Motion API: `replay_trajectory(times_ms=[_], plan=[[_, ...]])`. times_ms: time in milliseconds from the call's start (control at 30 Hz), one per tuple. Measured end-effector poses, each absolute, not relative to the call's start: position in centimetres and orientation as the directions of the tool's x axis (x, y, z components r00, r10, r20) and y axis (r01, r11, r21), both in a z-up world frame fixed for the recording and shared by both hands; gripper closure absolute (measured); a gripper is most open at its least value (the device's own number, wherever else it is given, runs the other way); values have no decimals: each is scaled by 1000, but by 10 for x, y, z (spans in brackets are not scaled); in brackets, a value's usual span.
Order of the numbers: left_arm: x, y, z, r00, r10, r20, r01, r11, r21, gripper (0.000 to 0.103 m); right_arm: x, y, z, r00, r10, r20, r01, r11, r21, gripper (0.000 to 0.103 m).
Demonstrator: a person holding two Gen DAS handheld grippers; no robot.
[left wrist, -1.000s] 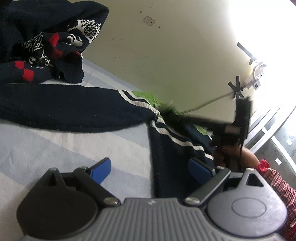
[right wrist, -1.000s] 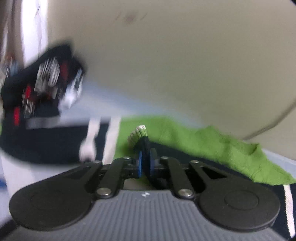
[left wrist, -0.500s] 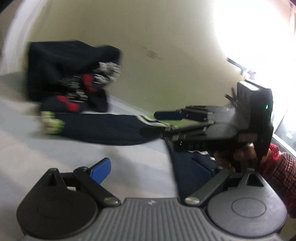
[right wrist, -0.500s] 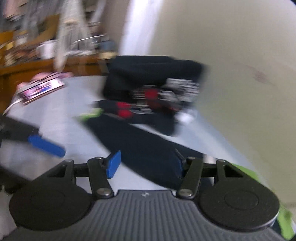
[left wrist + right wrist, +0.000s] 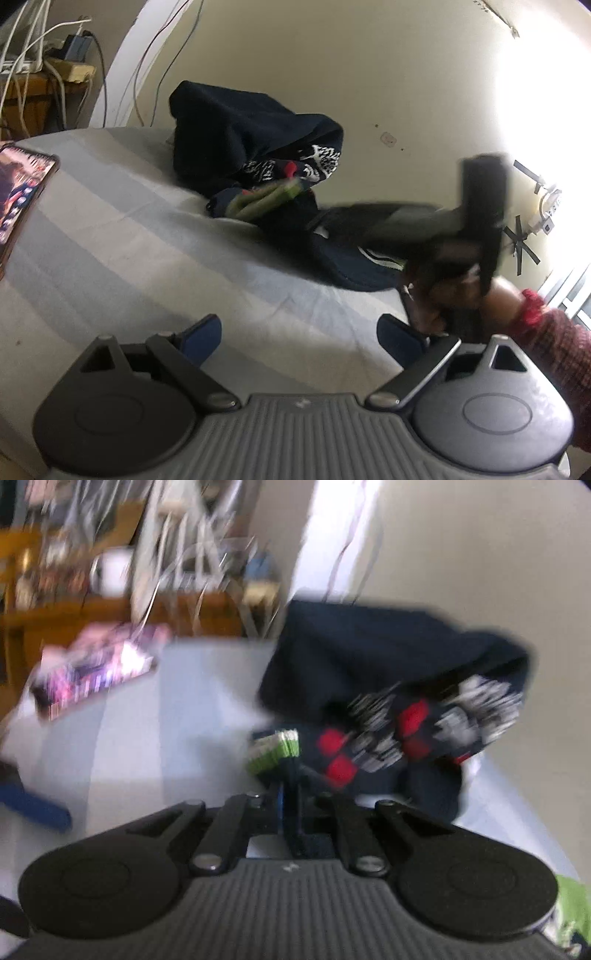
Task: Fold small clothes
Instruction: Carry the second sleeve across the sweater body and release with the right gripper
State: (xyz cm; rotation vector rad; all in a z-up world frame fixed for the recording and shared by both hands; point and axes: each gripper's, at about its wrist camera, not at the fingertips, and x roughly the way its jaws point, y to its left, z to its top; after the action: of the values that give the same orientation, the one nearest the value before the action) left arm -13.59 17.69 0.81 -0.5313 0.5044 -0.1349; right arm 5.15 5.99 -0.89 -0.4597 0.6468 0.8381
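Navy knit sleeve with a green-and-white ribbed cuff (image 5: pixel 275 749) lies across the pale striped bed sheet (image 5: pixel 122 243), cuff end leftmost, long axis running right toward the garment's body by the wall. Left gripper (image 5: pixel 299 334): jaws spread, nothing between them, well short of the cloth. Heap of dark patterned clothes (image 5: pixel 258 155) sits just behind the cuff. Right gripper (image 5: pixel 290 794): jaws have just been closing and now pinch the sleeve just behind the cuff. Right hand is nearer; judged next: carry cuff back across the body.
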Motion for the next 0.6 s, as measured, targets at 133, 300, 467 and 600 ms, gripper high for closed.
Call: replay_trajectory(times_ms=[133, 300, 467, 600], plan=[[-119, 166, 14, 862, -288, -418, 35, 855, -518, 9, 88, -7, 63, 670, 483, -563, -645, 755, -119, 93], [-80, 137, 41, 859, -343, -379, 125, 860, -495, 9, 125, -148, 131, 861, 269, -430, -314, 949, -35, 93], [-7, 88, 59, 819, -401, -410, 186, 862, -472, 9, 104, -295, 122, 904, 82, -420, -12, 986, 166, 93], [82, 41, 49, 732, -485, -479, 196, 823, -534, 9, 74, -365, 82, 881, 5, -473, 138, 954, 267, 93]])
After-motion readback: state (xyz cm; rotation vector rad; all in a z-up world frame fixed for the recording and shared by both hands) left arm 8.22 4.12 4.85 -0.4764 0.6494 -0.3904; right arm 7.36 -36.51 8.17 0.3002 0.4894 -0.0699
